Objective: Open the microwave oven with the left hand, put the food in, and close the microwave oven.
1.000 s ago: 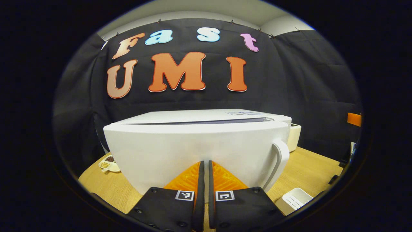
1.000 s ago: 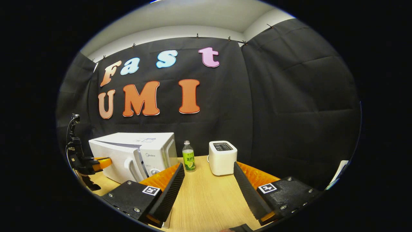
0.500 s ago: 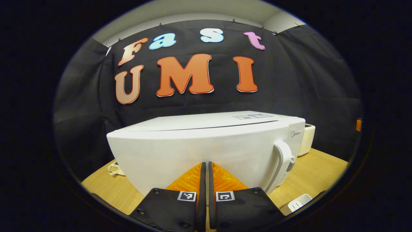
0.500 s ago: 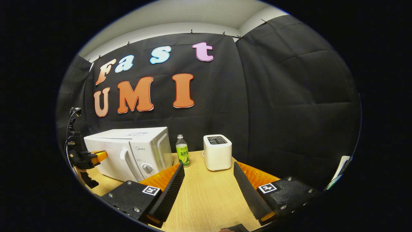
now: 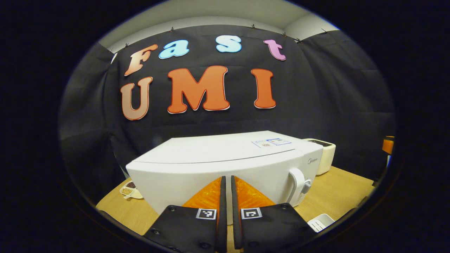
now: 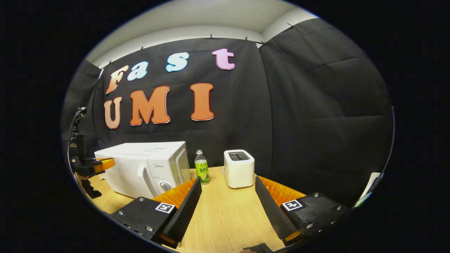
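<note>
- In the left gripper view, the left gripper (image 5: pixel 226 196) sits at 6 o'clock with its two fingers drawn almost together, only a thin slit between them and nothing held; the tips point at the front of the door.
- Straight ahead at 12 o'clock from those tips stands the white box-shaped microwave oven (image 5: pixel 225 165), its door shut flush with the body.
- The door's white curved handle (image 5: pixel 296 186) is at 3 o'clock from the fingertips, beside a round knob on the control panel.
- A small white dish of brown and yellow food (image 5: pixel 130 189) lies on the light wooden table (image 5: pixel 337 189) at 9 o'clock, just past the oven's left corner.
- A white slotted toaster (image 5: pixel 325 156) shows behind the oven's right end at 2 o'clock; a white ribbed tray corner (image 5: pixel 320 222) lies at 4 o'clock.
- In the right gripper view, the right gripper (image 6: pixel 227 202) is at 6 o'clock with its fingers spread wide apart over bare table (image 6: pixel 225 218), holding nothing.
- From it, a clear plastic bottle with a green label (image 6: pixel 201 171) stands at 11 o'clock, and the toaster (image 6: pixel 239 168) at 12 o'clock, the two near each other but apart.
- The microwave oven (image 6: pixel 144 167) is at 10 o'clock, door closed, with the left gripper (image 6: pixel 102 163) at its far left side; whether it touches the door cannot be told.
</note>
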Motion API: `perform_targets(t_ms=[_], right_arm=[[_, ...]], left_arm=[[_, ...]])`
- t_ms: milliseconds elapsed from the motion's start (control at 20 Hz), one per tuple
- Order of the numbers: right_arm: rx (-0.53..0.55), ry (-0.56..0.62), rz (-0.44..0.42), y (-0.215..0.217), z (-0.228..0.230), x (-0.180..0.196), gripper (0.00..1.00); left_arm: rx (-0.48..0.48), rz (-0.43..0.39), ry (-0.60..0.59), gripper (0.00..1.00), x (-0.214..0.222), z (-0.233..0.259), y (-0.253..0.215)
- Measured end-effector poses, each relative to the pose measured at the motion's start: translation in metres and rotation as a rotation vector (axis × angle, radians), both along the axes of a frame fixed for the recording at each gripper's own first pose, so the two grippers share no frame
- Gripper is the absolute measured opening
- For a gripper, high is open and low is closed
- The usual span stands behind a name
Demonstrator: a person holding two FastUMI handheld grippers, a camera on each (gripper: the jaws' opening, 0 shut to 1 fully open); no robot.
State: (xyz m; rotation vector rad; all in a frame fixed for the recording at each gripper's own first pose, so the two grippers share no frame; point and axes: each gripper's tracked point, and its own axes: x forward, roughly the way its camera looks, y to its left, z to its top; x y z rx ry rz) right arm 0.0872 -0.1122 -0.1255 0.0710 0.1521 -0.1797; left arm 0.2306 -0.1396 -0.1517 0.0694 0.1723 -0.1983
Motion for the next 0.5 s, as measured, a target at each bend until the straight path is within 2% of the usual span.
perform_targets(t_ms=[150, 350, 500], right_arm=[[-0.01, -0.017, 0.01, 0.013, 0.025, -0.005, 0.95], [-0.028, -0.044, 0.041, 0.035, 0.071, -0.013, 0.95], [-0.072, -0.069, 0.036, 0.045, 0.106, -0.014, 0.95]], left_arm=[[-0.042, -0.02, -0.038, 0.11, -0.023, 0.048, 0.024], [-0.036, 0.023, -0.082, 0.11, -0.052, 0.11, 0.087], [-0.045, 0.036, -0.045, 0.11, -0.072, 0.135, 0.126]])
